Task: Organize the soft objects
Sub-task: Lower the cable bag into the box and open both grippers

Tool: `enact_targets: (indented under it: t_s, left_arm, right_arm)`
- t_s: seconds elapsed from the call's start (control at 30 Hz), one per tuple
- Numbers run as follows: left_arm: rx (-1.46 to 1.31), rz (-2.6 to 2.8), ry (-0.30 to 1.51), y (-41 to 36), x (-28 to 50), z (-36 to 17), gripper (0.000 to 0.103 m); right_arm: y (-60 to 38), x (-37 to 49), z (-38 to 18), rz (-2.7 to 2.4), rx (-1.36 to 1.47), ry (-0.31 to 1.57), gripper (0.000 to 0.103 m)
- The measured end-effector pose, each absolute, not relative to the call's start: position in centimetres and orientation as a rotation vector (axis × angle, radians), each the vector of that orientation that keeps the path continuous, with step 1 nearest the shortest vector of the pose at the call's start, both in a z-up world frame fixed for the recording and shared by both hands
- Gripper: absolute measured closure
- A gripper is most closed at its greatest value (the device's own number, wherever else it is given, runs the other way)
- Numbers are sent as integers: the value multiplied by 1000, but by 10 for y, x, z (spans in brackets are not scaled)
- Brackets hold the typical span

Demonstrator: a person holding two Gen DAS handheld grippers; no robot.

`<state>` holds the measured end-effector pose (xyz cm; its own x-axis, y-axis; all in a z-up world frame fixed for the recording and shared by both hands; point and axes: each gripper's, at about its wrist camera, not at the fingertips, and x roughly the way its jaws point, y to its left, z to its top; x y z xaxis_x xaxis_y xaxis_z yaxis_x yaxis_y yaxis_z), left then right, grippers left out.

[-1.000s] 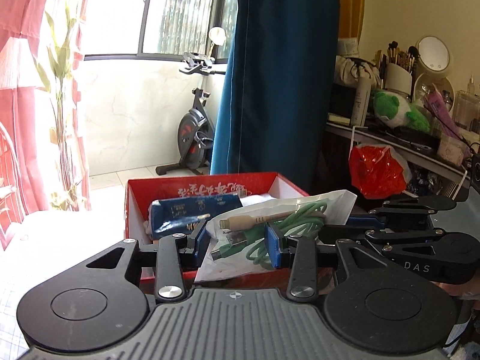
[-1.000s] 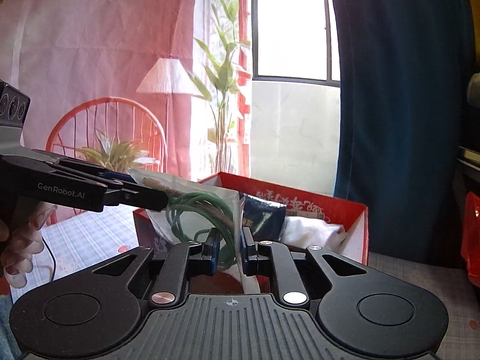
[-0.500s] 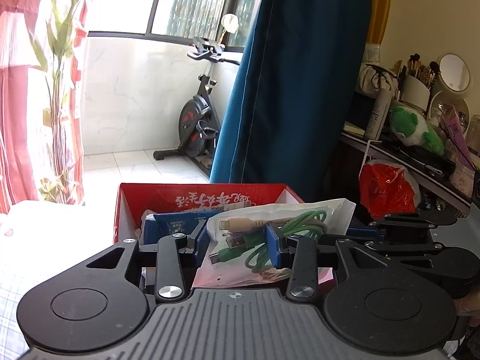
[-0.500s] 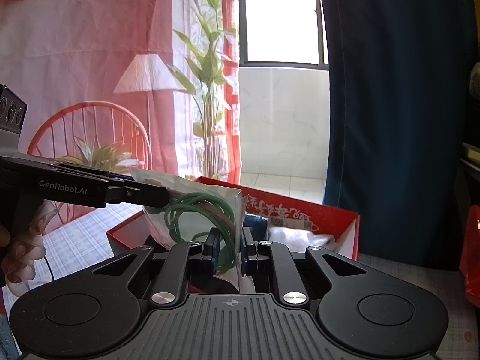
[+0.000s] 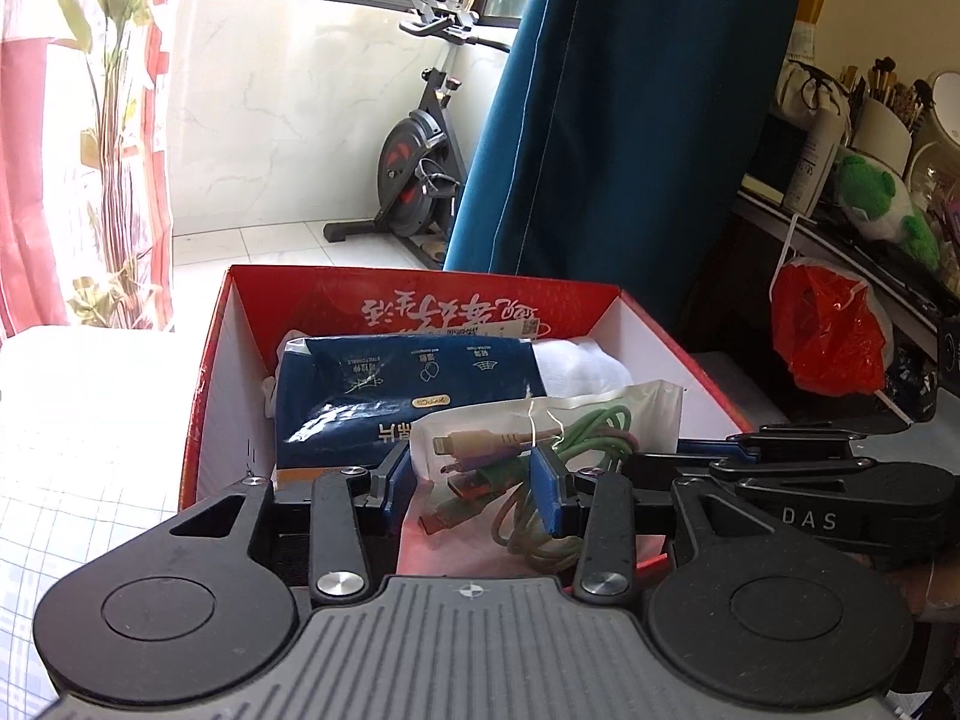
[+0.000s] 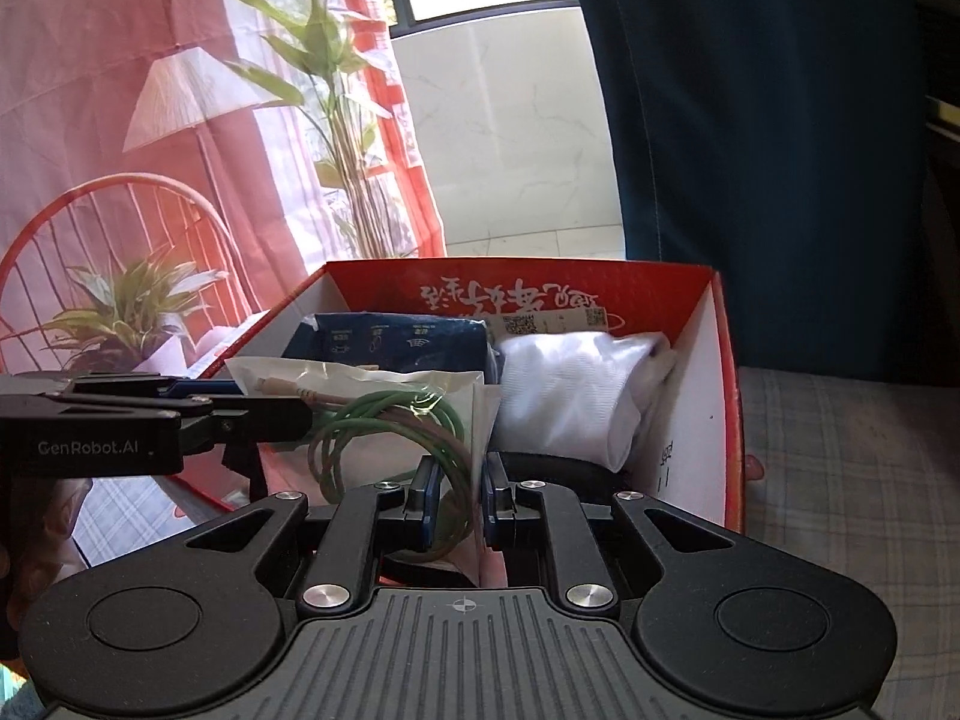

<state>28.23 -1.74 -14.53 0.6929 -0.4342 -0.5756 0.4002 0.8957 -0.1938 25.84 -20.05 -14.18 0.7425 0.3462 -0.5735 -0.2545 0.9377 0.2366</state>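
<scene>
Nearest the cameras, a clear plastic bag point(image 5: 543, 438) of coiled cables hangs between the two grippers, over the near edge of a red box point(image 5: 210, 372). Inside the bag lie a green cable point(image 6: 384, 420) and a beige one with a plug end. The left gripper point(image 5: 474, 477) has its blue jaws partly closed on the bag's left part, pinching plastic and plugs between them. The right gripper point(image 6: 459, 501) has its jaws nearly together, clamped on the bag's right edge with a loop of green cable caught in the narrow gap. Just beyond, the open box stands on a checked surface point(image 6: 852, 450); its inner walls are white, its far wall red with white lettering. Within it, a dark blue packet point(image 5: 414, 390) lies on the left and a white soft bundle point(image 6: 576, 390) on the right, touching each other. Farther off hang a teal curtain point(image 5: 630, 120) and a pink one point(image 6: 120, 60).
</scene>
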Motion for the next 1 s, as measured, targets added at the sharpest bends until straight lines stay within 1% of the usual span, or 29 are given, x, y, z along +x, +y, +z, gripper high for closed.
enact_targets:
  t_s: [0.23, 0.47, 0.53, 0.57, 0.63, 0.7, 0.93, 1.0]
  left_arm:
    - [-67, -451, 708, -16, 293, -158, 60]
    - [-46, -455, 708, -19, 294, -160, 60]
    - [-39, -451, 705, -21, 294, -159, 54]
    - [-37, -451, 702, -21, 292, -158, 51]
    - [-26, -446, 688, -21, 288, -155, 41]
    - [-5, -438, 670, -22, 283, -151, 36]
    - [49, -426, 609, -20, 261, -134, 29]
    - [56, -422, 601, -19, 255, -131, 27]
  right_arm:
    - [-197, 271, -157, 314, 160, 709, 90]
    - [-196, 268, -160, 305, 136, 711, 90]
    - [-196, 267, -159, 298, 129, 708, 90]
    - [-197, 266, -158, 291, 126, 704, 88]
    - [-196, 262, -156, 275, 109, 690, 85]
    - [-197, 257, -153, 263, 87, 670, 82]
    - [-194, 236, -136, 266, 32, 599, 76]
    - [-193, 230, -131, 269, 26, 587, 72]
